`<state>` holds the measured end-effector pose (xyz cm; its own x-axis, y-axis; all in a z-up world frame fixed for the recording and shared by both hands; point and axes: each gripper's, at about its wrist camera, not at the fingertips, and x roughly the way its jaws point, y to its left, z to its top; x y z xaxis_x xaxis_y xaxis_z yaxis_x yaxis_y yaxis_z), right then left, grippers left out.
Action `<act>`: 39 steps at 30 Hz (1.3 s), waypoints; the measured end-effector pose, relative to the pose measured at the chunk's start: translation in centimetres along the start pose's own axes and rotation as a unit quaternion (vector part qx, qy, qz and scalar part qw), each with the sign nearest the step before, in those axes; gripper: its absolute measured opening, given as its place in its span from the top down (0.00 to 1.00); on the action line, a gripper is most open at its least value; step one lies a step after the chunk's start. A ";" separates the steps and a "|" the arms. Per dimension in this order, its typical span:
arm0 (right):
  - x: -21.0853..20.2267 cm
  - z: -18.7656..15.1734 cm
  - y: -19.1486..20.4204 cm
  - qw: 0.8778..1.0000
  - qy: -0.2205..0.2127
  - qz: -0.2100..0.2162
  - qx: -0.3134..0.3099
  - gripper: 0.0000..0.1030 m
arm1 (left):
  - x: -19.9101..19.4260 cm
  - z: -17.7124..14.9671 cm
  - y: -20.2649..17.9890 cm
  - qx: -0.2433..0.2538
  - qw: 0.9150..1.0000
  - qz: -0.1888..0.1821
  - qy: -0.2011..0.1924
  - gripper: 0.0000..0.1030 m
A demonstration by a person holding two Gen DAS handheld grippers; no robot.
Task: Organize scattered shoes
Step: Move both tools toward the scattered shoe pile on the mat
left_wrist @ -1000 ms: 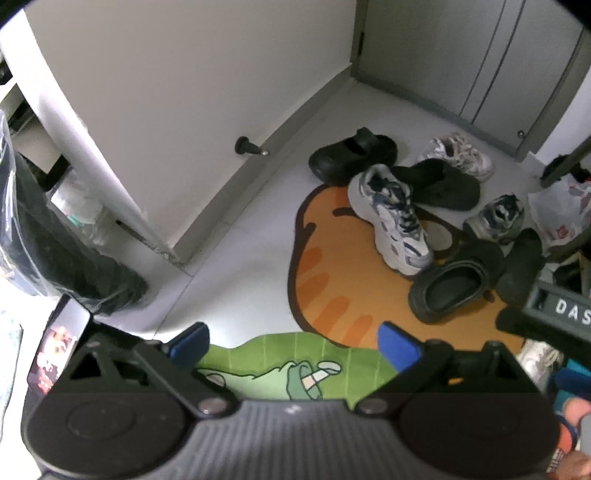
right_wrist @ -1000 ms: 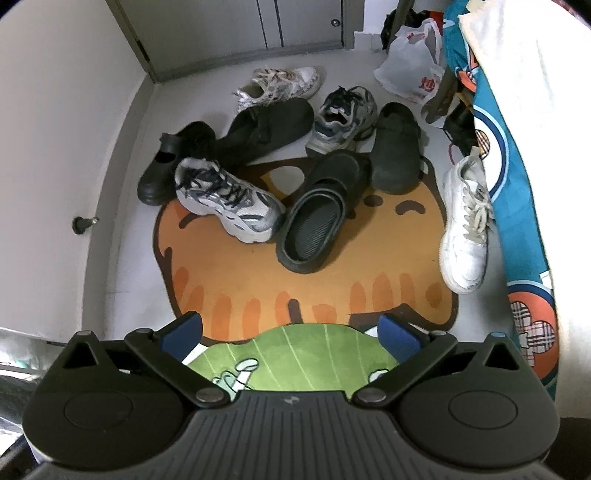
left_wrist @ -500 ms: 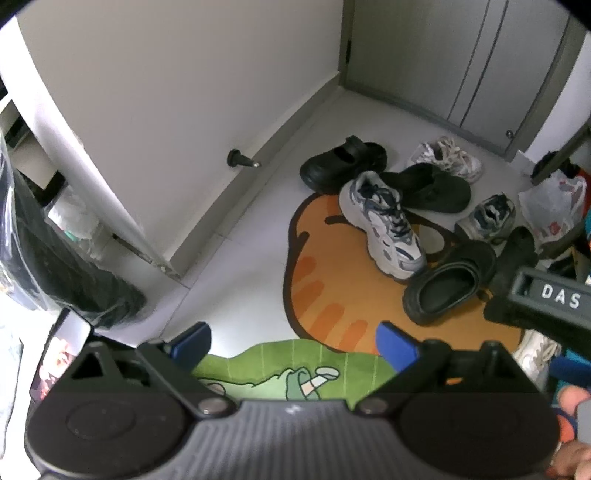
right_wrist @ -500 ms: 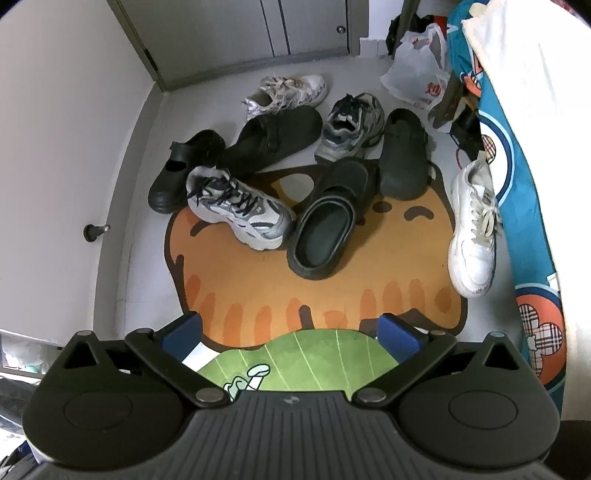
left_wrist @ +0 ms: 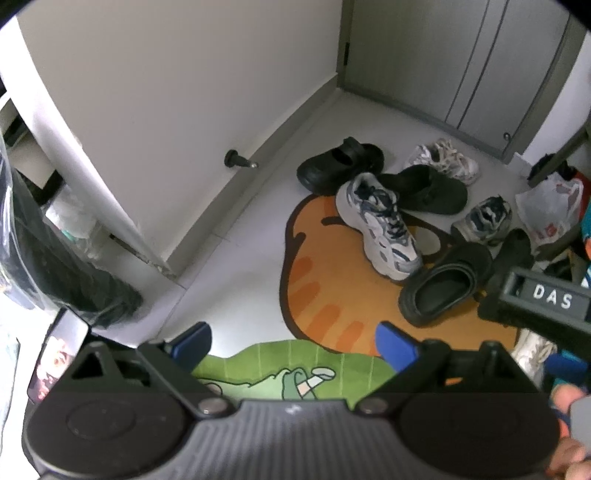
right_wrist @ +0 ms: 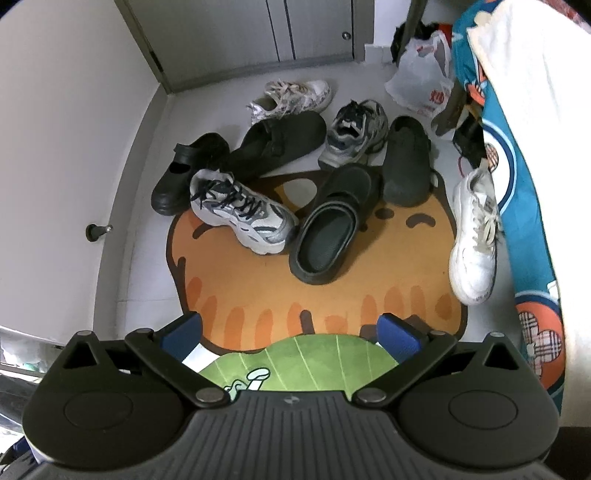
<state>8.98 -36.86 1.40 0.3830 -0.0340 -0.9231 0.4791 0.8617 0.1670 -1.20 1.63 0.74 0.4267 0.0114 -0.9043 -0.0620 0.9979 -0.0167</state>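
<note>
A: Progress on the shoes?

B: Near to far, right wrist view. Green mat (right_wrist: pixel 295 363) under the right gripper (right_wrist: pixel 290 334), then the orange mat (right_wrist: pixel 317 291). On it: black slipper (right_wrist: pixel 325 236), grey trainer (right_wrist: pixel 240 212) touching it. White sneaker (right_wrist: pixel 474 240) at the mat's right edge, against the blue cloth (right_wrist: pixel 517 206). Behind: black clog (right_wrist: pixel 406 162), dark trainer (right_wrist: pixel 356 131), long black shoe (right_wrist: pixel 275 147), strap shoe (right_wrist: pixel 188 170); farthest, a patterned sneaker (right_wrist: pixel 291 96) by the cabinet (right_wrist: pixel 258 33). No pairs side by side, toes every way. I judge the sorting left to do.

A: Grippers?

B: Right: fingers wide apart, empty, touching nothing. Left gripper (left_wrist: pixel 293 345): same, fingers spread, nothing between, well short of the pile.
</note>
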 end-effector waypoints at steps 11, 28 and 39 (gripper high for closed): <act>-0.4 -1.0 0.5 1.000 -0.006 0.002 0.005 0.00 | -0.1 0.6 -0.8 0.004 1.000 0.002 -0.007 0.06; 0.8 2.9 -2.4 1.000 0.004 -0.006 0.018 0.00 | 1.1 2.0 -2.2 -0.019 0.999 -0.030 0.001 0.07; 1.4 5.6 -4.7 0.999 0.005 0.020 0.045 0.00 | 2.7 3.2 -5.6 0.000 0.999 -0.049 0.010 0.08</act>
<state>11.70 -43.79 1.21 0.3955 0.0053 -0.9185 0.5325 0.8135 0.2340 3.21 -3.71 -0.24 0.4118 -0.0871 -0.9071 -0.0209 0.9943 -0.1050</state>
